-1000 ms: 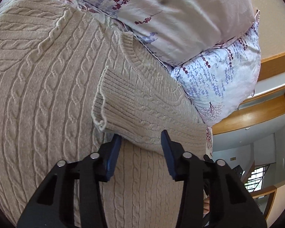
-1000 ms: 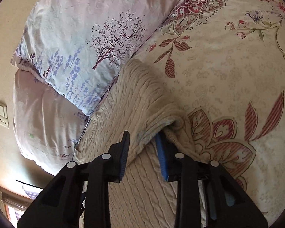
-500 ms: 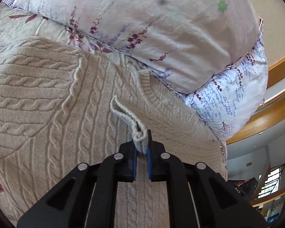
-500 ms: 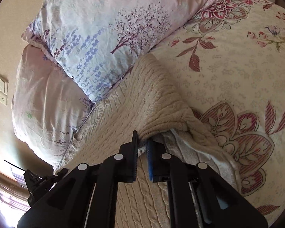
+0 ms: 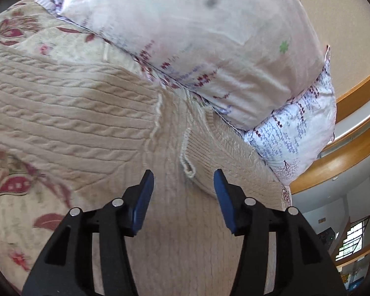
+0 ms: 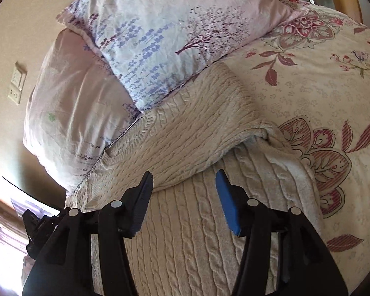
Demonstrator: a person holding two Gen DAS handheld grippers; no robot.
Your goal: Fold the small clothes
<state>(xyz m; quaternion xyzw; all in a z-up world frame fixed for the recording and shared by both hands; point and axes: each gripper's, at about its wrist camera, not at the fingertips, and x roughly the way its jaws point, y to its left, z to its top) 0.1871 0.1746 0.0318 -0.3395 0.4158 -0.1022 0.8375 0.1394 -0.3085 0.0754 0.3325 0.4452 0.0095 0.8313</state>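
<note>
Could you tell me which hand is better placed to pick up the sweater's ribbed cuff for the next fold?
Left, probably. The left tool is open with the cuff lying just ahead between its fingers. The right tool, also open, faces the folded sleeve's edge on the sweater; no cuff shows there.

Sweater [image 5: 91,123] on bedspread [image 6: 308,93] (below pillows [image 6: 160,37])

Pillows [image 6: 160,56] stacked at the head of the bed, touching the sweater's [image 6: 185,234] top edge: no passage there. Wall [image 6: 24,12] directly behind them. Open bedspread [image 6: 308,93] on the sweater's right side and at its left edge: free approach there.
</note>
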